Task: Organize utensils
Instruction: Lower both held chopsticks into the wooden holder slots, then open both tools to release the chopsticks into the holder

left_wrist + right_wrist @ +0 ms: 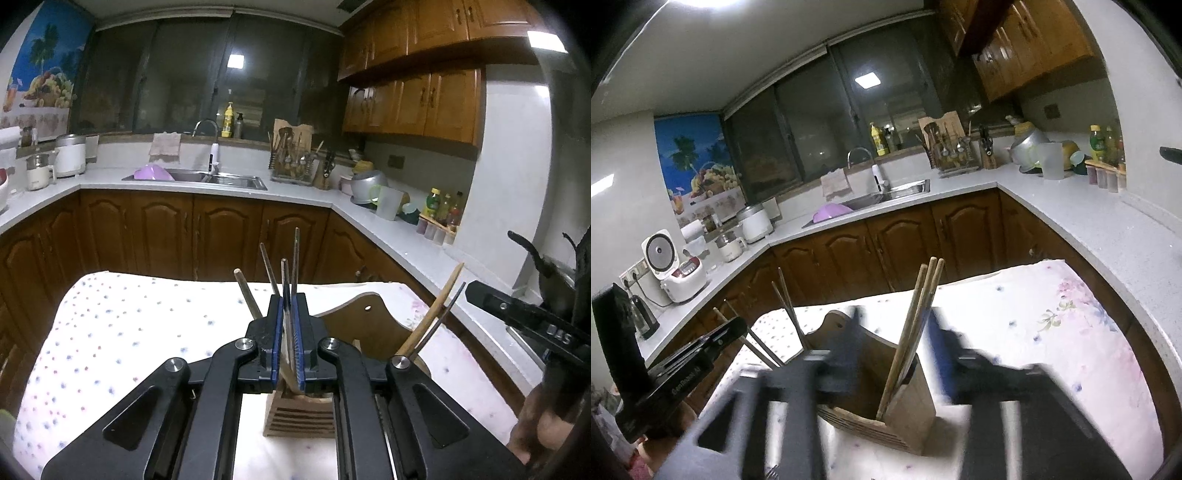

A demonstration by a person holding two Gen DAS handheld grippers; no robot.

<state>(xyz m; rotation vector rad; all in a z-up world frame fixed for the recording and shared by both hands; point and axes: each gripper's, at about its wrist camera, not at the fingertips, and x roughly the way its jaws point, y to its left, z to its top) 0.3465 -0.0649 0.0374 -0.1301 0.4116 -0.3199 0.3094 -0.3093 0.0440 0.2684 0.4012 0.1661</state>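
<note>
A wooden utensil holder [301, 413] [908, 402] stands on a table with a dotted white cloth [129, 332]. My left gripper [288, 332] is shut on a thin metal utensil [285, 280] that reaches down into the holder. Other metal and wooden sticks [271, 269] stand beside it. Wooden chopsticks [916, 325] lean in the holder's right compartment, and also show in the left wrist view [432, 310]. My right gripper [897, 347] is open, blurred, its fingers on either side of the chopsticks, not touching them. The left gripper's body shows at the left of the right wrist view [676, 376].
A cutting board [369, 325] stands behind the holder. Kitchen counters [295, 192] run around the room with a sink [207, 177], rice cookers [676, 266], bottles [439, 210] and a utensil rack [291, 158]. The floral cloth [1071, 332] covers the table's right part.
</note>
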